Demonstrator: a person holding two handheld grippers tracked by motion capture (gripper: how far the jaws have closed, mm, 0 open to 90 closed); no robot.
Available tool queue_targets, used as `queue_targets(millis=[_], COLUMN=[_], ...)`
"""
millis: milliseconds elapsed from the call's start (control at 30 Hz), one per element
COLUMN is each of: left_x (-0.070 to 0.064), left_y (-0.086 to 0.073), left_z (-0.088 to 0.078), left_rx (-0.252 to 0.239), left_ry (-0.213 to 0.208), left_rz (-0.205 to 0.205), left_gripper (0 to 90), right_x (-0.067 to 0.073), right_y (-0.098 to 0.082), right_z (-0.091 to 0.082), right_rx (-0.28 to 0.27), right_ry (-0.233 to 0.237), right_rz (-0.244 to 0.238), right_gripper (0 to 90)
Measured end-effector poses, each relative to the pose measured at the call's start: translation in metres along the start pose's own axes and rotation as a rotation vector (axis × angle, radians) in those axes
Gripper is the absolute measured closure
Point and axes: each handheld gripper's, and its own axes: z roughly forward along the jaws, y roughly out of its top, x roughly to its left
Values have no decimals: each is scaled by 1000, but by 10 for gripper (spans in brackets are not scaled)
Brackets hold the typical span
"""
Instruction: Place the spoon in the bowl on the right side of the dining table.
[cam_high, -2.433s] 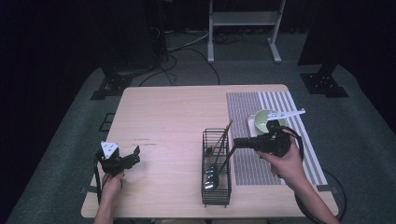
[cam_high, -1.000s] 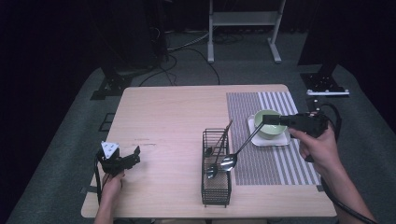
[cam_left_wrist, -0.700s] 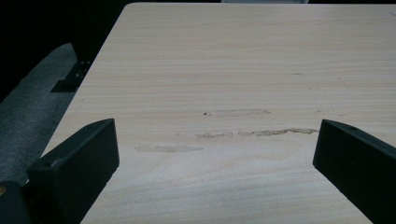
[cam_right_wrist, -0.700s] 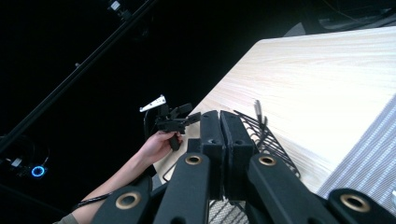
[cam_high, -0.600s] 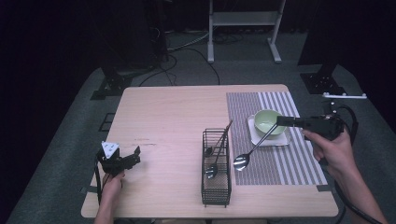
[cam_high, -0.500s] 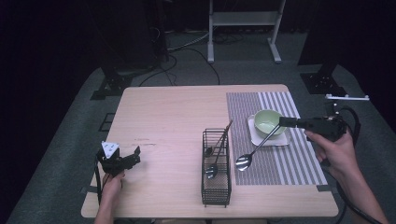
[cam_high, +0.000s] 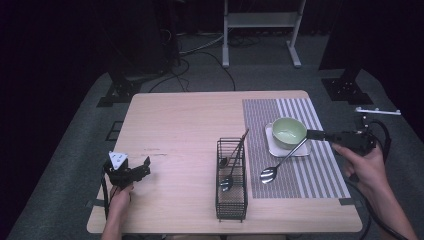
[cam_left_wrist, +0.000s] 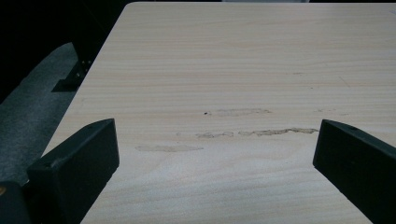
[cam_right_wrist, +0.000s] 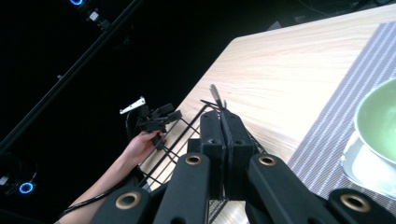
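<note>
A spoon (cam_high: 285, 161) is clamped by its handle end in the right gripper (cam_high: 320, 134), at the right side of the table (cam_high: 180, 130) in the high view; the jaws are seen pressed together on the thin handle in the right gripper view (cam_right_wrist: 223, 140). The spoon is held slanting down and to the left, with its bowl low over the striped placemat (cam_high: 320, 175), just right of the wire basket (cam_high: 231, 186); whether the bowl touches the mat cannot be told. The handle passes close in front of a green bowl (cam_high: 289, 132), which is set on a small white square plate (cam_high: 272, 145) on the far part of the mat. The right hand (cam_high: 365, 167) is wrapped round the gripper body beyond the table's right edge, with a cable trailing off. In the basket, near the table's middle, two more spoons are left, one leaning against the far rim and one lying lower inside. The left gripper (cam_high: 134, 172) is rested on the table at the near left corner, gripped by the left hand (cam_high: 120, 197), with the grey three-cornered plate on top. Its jaws are spread wide with nothing between them, bare wood with faint smudges being seen in the left gripper view (cam_left_wrist: 215, 154). The left gripper is also caught far off in the right gripper view (cam_right_wrist: 159, 119), past the basket wires.
</note>
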Motion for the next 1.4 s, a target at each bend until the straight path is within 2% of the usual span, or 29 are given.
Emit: queue_targets(millis=[500,1067,1400], left_x=[0,0,0], left_y=[0,0,0], left_z=[0,0,0], left_rx=[1,2,3], left_ry=[1,3,3], left_rz=[0,-4,-2], left_gripper=[0,0,0], right_x=[-26,-41,-48], right_y=[-6,-6,-5], right_z=[-4,-4,-3], right_rx=[-18,-50,-75], right_ry=[-76,-173,-207], right_rz=[45,74,90], right_gripper=[883,883,883])
